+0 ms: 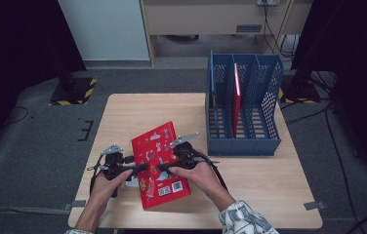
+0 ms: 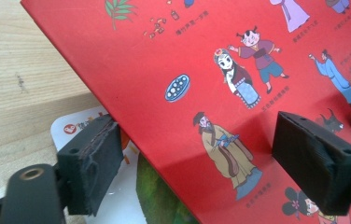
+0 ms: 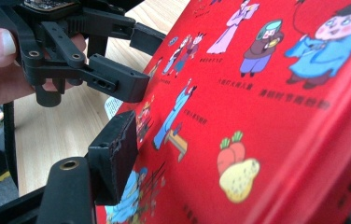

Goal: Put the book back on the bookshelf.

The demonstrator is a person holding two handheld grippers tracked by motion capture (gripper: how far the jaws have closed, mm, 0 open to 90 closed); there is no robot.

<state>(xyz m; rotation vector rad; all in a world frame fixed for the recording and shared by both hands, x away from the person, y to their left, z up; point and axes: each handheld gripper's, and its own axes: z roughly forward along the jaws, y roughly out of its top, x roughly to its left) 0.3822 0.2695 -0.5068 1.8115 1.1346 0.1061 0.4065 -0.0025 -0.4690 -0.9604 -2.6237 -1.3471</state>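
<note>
wooden table (image 1: 250, 175) on grey carpet, dark room round it, and all the action sits at the near edge. red picture book (image 1: 159, 163) w/ cartoon figures on the cover lies left of the blue file rack (image 1: 242, 105), well apart from it, tilted so its long side runs diagonally. looks lifted off the top on one edge, prob so the jaws can get round the cover rather than scrape wood.

left gripper (image 2: 211, 163) comes at the book's left edge: jaws stand wide apart, one pad (image 2: 92, 163) below the edge, the other over the printed cover, so it straddles the book but isn't pinching yet. underneath there's a second book or card (image 2: 131, 186), white w/ green, touching the red one's underside.

right gripper (image 1: 164, 167) comes from the opposite side, toward the rack. in the right gripper view one pad (image 3: 115, 156) presses the cover face; the other jaw is hidden behind the book, so can't tell how far it's closed or if it truly grips. left claw shows opposite it, open.

out at the rack: three upright slots, a red book (image 1: 236, 97) standing in the middle one already. my read: the red picture book is headed there next, needs a firm two-sided hold first.
</note>
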